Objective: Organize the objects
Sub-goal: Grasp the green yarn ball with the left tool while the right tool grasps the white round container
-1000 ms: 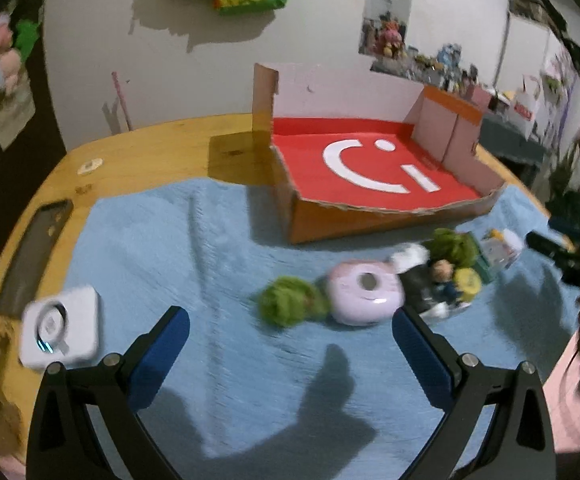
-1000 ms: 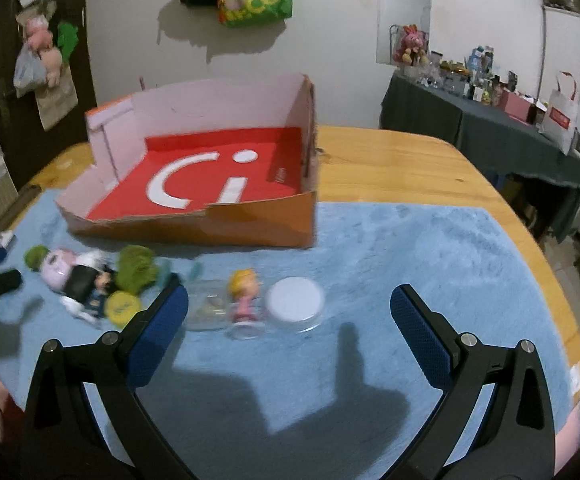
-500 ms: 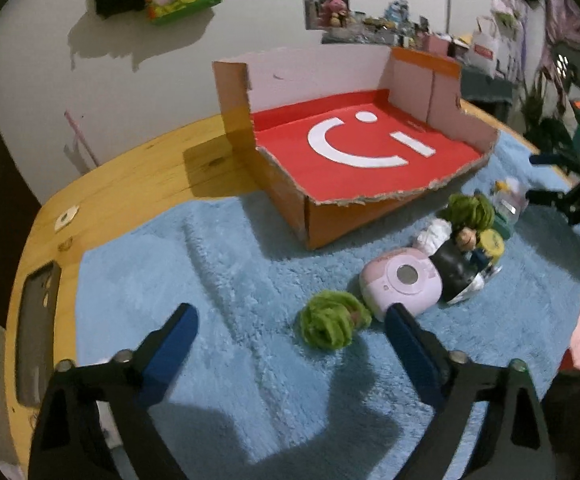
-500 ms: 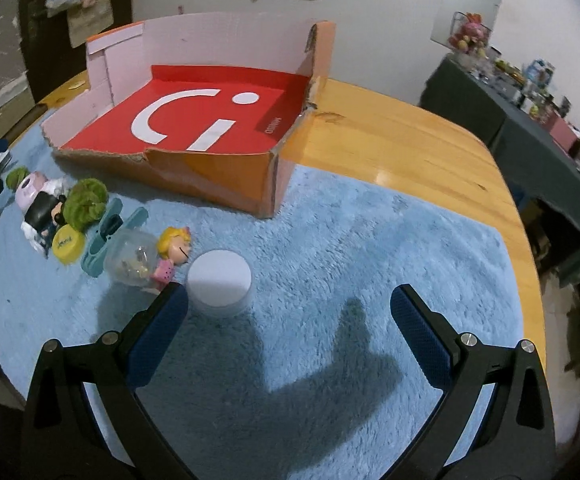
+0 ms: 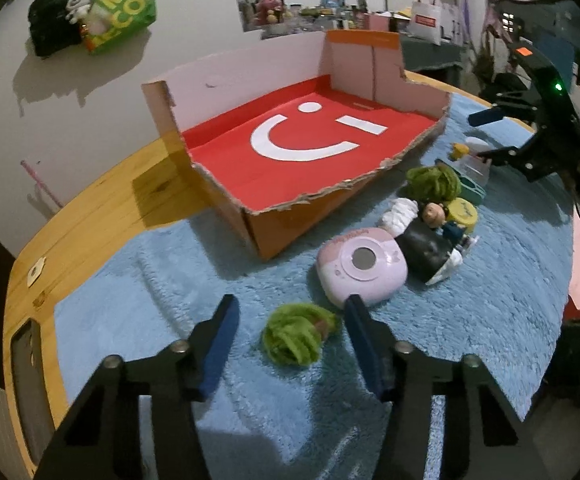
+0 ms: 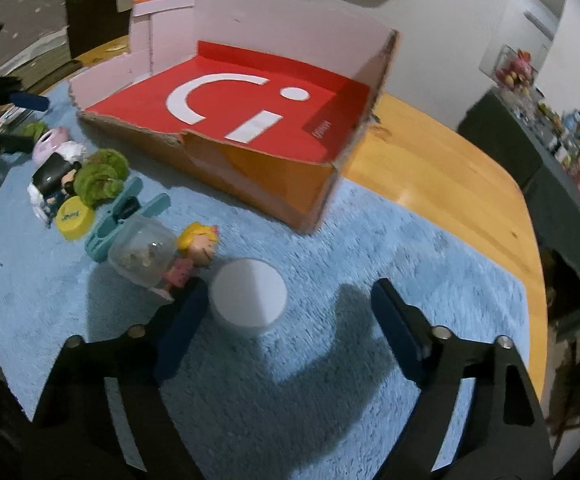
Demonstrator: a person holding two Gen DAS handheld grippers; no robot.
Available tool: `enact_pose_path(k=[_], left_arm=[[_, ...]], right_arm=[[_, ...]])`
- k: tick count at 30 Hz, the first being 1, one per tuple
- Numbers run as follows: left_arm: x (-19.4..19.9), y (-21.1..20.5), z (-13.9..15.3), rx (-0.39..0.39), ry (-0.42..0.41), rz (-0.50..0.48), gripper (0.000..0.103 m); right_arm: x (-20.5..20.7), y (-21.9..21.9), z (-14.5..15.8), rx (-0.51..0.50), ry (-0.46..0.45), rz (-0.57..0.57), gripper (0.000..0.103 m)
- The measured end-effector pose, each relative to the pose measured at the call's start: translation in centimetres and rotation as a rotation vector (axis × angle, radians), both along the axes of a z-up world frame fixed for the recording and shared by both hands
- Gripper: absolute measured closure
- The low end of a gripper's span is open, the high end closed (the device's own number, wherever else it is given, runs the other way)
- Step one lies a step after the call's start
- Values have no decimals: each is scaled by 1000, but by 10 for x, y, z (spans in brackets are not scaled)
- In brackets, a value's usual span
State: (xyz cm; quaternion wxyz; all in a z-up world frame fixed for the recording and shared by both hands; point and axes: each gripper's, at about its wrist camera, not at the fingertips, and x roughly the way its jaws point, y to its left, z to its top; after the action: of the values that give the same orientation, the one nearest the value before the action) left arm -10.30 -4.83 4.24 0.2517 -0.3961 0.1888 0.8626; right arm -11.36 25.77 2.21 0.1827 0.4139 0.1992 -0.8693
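Landmark: torn cardboard box (image 5: 309,148) with red floor, sitting on the wooden surface (image 5: 102,216) at the far edge of the blue fleece mat (image 5: 138,304). Left gripper (image 5: 290,320) is on the near side of the box's left front corner; jaws have just been closing, not yet clamped. Green fuzzy ball (image 5: 293,338) lies on the mat between the fingers, gap visible on both sides, nearer the right finger. Pink toy camera (image 5: 361,270) is just past that finger's tip, toward the box; beyond it a black-and-white figure (image 5: 425,248), yellow cap (image 5: 462,212) and second green ball (image 5: 433,182) run along the box's front wall. Right gripper (image 6: 290,300) is on the near side of the box's right front corner, jaws also just been closing, still apart. White round lid (image 6: 249,297) sits between them, hard against the left finger, wide gap to the right one; contact unclear. Blonde doll (image 6: 194,256) and clear capsule (image 6: 142,254) lie just left of the lid.
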Motion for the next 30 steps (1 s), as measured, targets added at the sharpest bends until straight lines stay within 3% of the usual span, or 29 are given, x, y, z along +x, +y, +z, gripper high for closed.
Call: enact_pose_path(k=[2,4,8,18,27,30], left_arm=[[0,1,-2,2,-10,-12,58],[1,2,-5,2,-19,-25,64],[7,3,-9,-2,4,-32,67],[19,-5,6,49,53,30,69],[19,-3,47,218,86,167,69],[17,6,58,230,120,206,69]], right_arm=[[-1,-2,0,-14,-5,16,39],[1,-3,0,-23,-7,30,44],[5,-5,-1,-52,-18,49,64],[15,0,9,-110,22,-1,64],[25,-11,51,-202,109,-51,64],[26,-24,66,-223,157,-63,64]])
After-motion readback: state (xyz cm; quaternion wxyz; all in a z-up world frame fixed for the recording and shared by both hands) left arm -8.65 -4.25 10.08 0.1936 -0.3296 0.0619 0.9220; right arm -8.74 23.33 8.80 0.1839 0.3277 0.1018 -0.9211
